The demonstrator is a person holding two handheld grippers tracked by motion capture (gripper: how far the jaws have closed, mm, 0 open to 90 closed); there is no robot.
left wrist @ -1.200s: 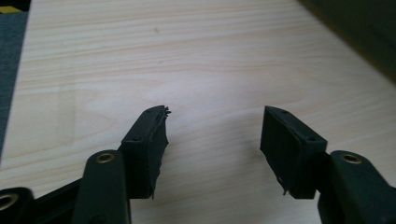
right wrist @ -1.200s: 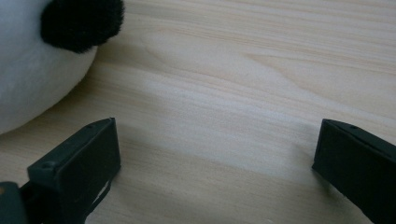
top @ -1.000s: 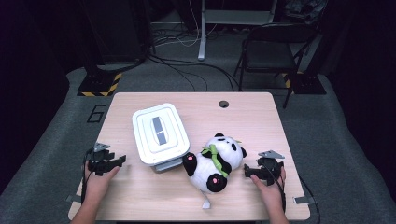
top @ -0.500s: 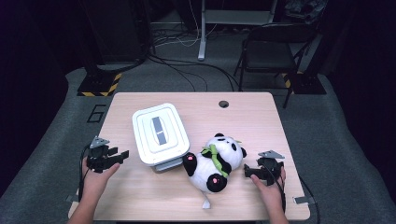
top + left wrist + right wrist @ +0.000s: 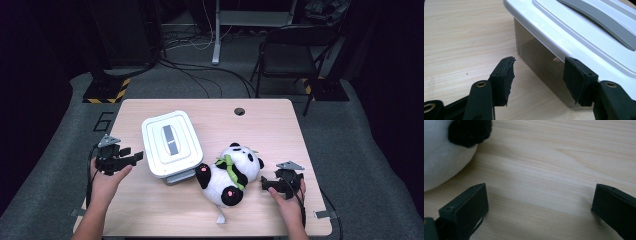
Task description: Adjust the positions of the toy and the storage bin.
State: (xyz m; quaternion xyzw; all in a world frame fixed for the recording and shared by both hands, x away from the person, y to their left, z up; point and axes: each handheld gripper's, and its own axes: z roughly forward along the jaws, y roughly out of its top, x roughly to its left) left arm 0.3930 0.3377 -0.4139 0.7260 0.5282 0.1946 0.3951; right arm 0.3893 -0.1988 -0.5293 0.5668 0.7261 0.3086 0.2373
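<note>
White rectangular plastic storage box with a grey handle strip on its lid [image 5: 171, 144] sits on the left half of the light wooden surface [image 5: 260, 130], lid on, its clear wall facing the left tool [image 5: 131, 158]. Left tool is just left of the box and apart from it, pads part open, nothing between them; its jaws have just been opening a little. From the left gripper view the box [image 5: 579, 32] rim is close ahead and the right-hand pad [image 5: 577, 80] lines up near the lid's edge.

Black-and-white plush panda with a green scarf [image 5: 231, 172] lies on its back right of the box, one paw touching or nearly touching the box's near right corner. Right tool [image 5: 267, 184] rests low just right of the panda, pads wide apart, empty.

Risks, as I judge them:
- left pad catches under the lid lip and drags or tips the whole box;
- box slides right into the panda;
- right tool closes on loose plush only, so the toy slips.
</note>
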